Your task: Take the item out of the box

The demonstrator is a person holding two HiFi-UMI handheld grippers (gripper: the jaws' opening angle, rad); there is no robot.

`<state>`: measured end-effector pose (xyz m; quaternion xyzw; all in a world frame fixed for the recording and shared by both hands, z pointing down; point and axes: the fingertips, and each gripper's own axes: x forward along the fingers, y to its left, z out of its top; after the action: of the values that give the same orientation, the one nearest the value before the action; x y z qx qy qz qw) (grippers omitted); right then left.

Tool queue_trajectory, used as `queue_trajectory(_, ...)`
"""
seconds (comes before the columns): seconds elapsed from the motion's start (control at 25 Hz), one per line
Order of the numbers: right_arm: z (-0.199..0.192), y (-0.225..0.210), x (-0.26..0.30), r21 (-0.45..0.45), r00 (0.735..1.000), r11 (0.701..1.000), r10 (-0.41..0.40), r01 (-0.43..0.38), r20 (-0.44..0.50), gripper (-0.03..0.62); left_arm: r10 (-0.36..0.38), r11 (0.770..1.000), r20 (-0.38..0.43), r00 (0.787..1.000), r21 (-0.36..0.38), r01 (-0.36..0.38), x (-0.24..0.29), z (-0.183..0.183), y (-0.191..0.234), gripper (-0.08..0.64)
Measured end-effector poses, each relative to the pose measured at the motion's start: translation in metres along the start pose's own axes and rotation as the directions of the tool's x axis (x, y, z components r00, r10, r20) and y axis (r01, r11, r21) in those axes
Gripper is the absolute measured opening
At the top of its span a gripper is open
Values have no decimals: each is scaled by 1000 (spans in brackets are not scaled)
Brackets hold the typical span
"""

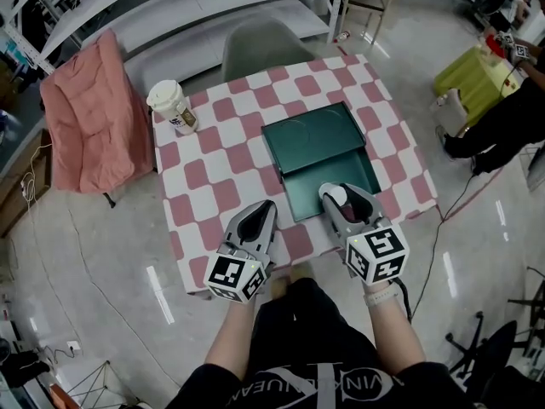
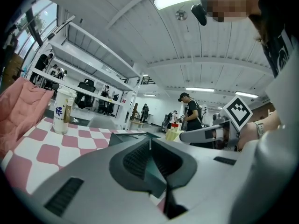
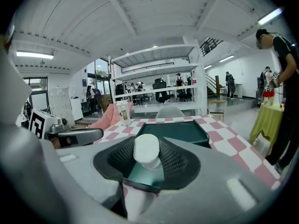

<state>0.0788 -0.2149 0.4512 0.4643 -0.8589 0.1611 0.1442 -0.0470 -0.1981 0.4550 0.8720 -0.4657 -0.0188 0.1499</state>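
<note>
Checkered table (image 1: 213,177), green box (image 1: 315,139) open, right tongs (image 1: 345,192) clamping white item (image 3: 146,149), left tongs (image 1: 261,210) closed, empty

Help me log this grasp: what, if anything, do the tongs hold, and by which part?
The right tongs grip a small white cylinder by its sides, its top poking above the pads. The left tongs are shut on nothing.

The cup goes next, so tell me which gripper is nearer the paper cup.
Left. The left gripper is at the table's near edge, on the paper cup's side; the right gripper is farther right, over the green box.
</note>
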Motion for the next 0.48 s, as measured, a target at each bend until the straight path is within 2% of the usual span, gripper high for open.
queue_trajectory(0.48,14,0,-16,13,998,1000,5,-6,57,164,-1,1000,11,1000,14,1,-3,10,-5,21)
